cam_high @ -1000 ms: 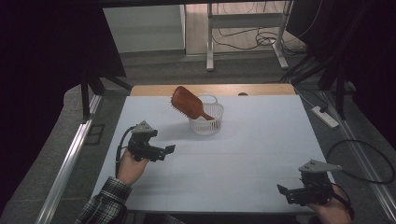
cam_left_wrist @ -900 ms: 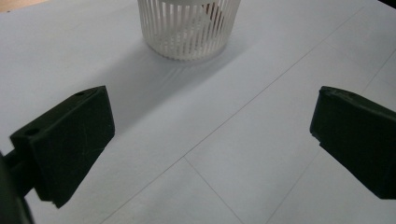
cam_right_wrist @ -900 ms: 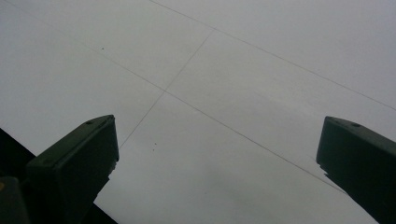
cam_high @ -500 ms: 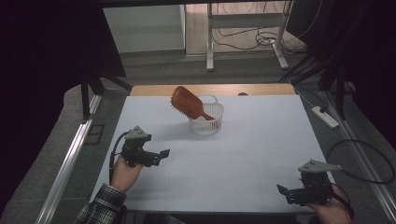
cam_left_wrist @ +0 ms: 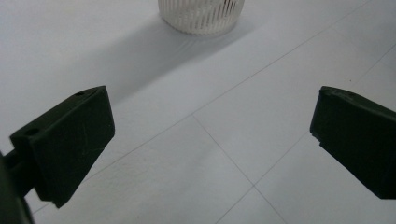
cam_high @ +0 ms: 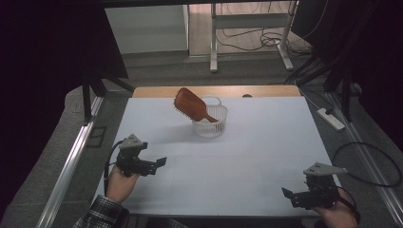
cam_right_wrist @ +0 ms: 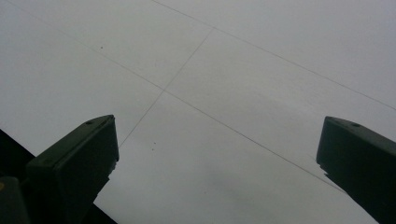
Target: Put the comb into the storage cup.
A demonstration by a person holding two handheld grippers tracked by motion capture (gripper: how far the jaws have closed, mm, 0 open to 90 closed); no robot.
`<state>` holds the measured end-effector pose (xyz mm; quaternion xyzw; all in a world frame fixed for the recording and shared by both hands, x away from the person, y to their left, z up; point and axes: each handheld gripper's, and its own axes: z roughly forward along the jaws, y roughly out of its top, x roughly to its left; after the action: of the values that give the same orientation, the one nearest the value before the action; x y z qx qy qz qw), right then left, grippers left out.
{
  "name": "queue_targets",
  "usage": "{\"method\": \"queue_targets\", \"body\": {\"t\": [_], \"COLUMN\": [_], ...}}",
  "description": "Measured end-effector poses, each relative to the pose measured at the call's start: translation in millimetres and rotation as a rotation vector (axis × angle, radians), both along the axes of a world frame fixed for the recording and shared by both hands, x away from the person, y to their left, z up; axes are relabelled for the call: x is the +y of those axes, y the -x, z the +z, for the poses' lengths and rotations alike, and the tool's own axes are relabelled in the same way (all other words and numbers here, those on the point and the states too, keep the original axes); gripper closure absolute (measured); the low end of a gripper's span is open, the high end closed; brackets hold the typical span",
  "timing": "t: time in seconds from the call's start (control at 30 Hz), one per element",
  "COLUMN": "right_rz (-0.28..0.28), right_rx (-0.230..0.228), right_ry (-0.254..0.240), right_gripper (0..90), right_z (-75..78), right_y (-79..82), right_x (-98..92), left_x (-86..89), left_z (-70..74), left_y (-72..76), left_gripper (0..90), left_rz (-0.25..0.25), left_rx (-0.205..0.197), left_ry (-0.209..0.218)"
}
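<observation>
A brown wooden hairbrush (cam_high: 190, 105) stands tilted in a small white ribbed basket (cam_high: 209, 124) at the far middle of the white table (cam_high: 247, 156); its head sticks out up and to the left. The basket's lower wall (cam_left_wrist: 201, 17) shows at the top of the left gripper view. My left gripper (cam_high: 159, 163) is near the table's front left, open, with nothing between its jaws (cam_left_wrist: 212, 140). My right gripper (cam_high: 287, 194) is at the front right corner, open over bare table (cam_right_wrist: 217, 154).
A wooden strip (cam_high: 218, 90) runs along the table's far edge. A white power strip (cam_high: 330, 118) and cables lie on the floor at the right. A metal rail (cam_high: 71, 166) runs along the left side. Dark curtains hang at both sides.
My left gripper has drawn back toward the front left edge of the table, away from the basket. The right gripper, brush and basket have not moved.
</observation>
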<state>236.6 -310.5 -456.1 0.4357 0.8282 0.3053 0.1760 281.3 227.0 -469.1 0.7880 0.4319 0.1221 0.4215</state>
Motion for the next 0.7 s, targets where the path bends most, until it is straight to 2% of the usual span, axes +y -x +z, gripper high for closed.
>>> {"method": "queue_targets", "body": {"t": [0.7], "right_rz": [0.0], "right_rx": [0.0], "right_ry": [0.001], "right_gripper": [0.0], "right_z": [0.0], "right_y": [0.1], "right_x": [0.1], "left_x": [16.2], "left_z": [-5.2], "left_y": [24.9], "left_gripper": [0.0], "left_rz": [0.027], "left_rx": [0.015], "left_ry": [-0.001]}}
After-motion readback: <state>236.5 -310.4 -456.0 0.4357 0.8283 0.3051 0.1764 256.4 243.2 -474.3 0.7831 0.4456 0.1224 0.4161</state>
